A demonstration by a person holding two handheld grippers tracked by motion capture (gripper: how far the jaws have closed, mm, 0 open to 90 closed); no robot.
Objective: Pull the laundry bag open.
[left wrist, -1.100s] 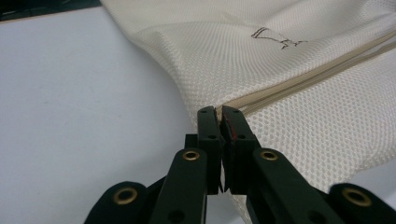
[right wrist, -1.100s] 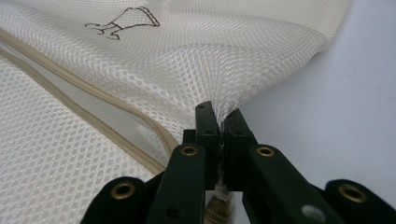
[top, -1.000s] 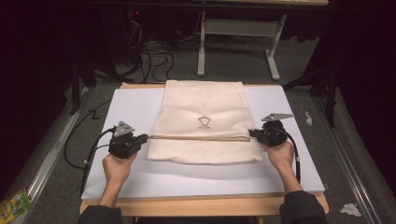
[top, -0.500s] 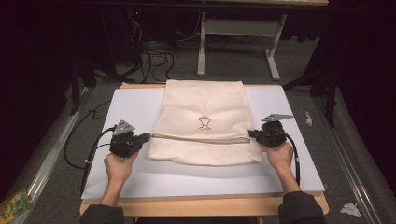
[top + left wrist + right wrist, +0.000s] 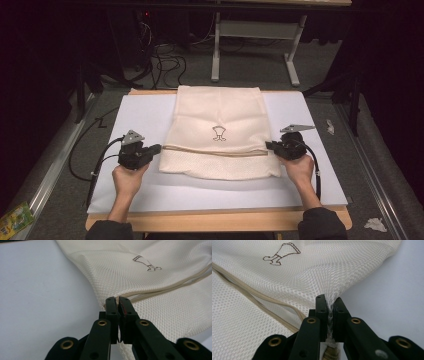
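Observation:
A cream mesh bag [image 5: 220,112] lies flat on a white sheet [image 5: 140,115], with a small brown emblem [image 5: 218,133] at its middle and a tan drawstring seam [image 5: 215,149] running across it. My left gripper [image 5: 159,148] is at the bag's left edge, level with the seam. In the left gripper view the gripper [image 5: 117,300] is shut on the bag's [image 5: 162,272] edge beside the cord [image 5: 160,290]. My right gripper [image 5: 268,145] is at the bag's right edge. In the right gripper view the gripper [image 5: 329,300] pinches bunched mesh [image 5: 312,270], which puckers upward from the tips.
The sheet covers a wooden table whose front edge [image 5: 215,220] shows bare. Black cables [image 5: 85,160] trail off the left side. A metal desk frame [image 5: 250,30] stands behind the table. Crumpled paper [image 5: 374,224] and a green packet [image 5: 15,217] lie on the floor.
Both grippers stay at the bag's sides. The right one has slipped slightly toward the person, and the bag's near part has spread a little.

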